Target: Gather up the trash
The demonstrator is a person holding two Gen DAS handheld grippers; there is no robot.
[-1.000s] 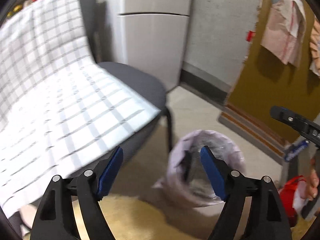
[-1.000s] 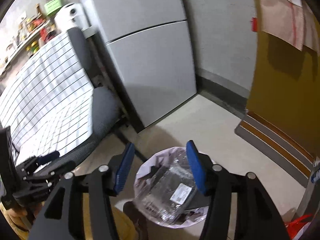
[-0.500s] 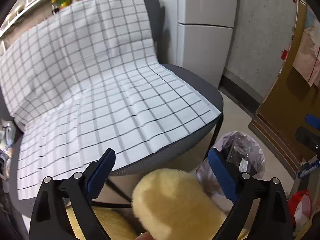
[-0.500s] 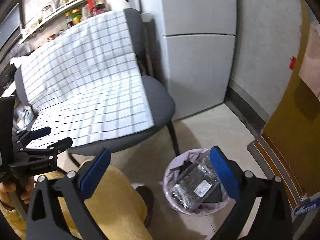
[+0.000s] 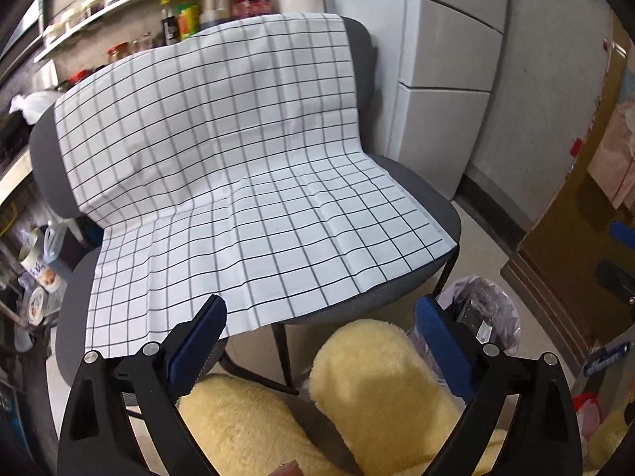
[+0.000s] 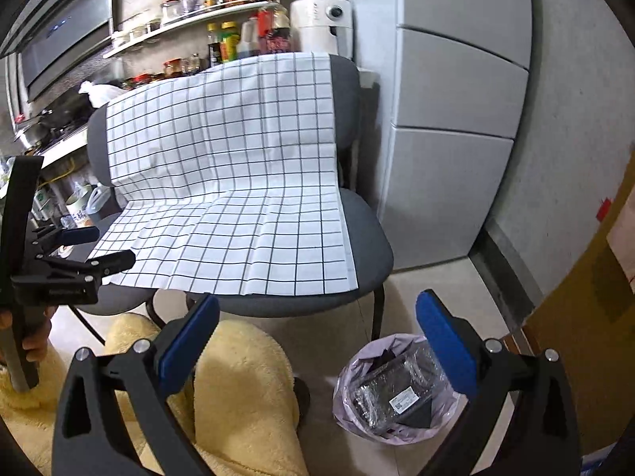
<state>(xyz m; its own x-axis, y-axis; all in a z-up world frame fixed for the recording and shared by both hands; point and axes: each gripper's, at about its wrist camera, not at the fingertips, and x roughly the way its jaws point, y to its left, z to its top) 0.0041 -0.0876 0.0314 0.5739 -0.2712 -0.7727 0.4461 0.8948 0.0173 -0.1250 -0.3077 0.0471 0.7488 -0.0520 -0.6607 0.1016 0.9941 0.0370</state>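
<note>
A small bin with a pale purple liner (image 6: pixel 353 373) stands on the floor beside the chair's front right leg, and also shows in the left wrist view as the bin (image 5: pixel 504 317). Dark plastic-wrapped trash with a white label (image 6: pixel 397 394) lies inside it. My right gripper (image 6: pixel 315 349) hangs open and empty above the floor, left of and above the bin. My left gripper (image 5: pixel 319 347) is open and empty too, over the person's yellow fleece-covered legs (image 5: pixel 377 388). From the right wrist view the left gripper (image 6: pixel 95 246) shows at the far left, held in a hand.
A grey chair (image 6: pixel 369 238) draped with a white checked cloth (image 5: pixel 238 182) fills the middle. A white fridge (image 6: pixel 456 119) stands to its right, a brown door (image 5: pixel 575 222) further right. Shelves of bottles and jars (image 6: pixel 238 39) line the back wall.
Both grippers rose and pulled back from the bin, which now sits lower and smaller in view. The right jaws widened. The chair and cloth came into full view.
</note>
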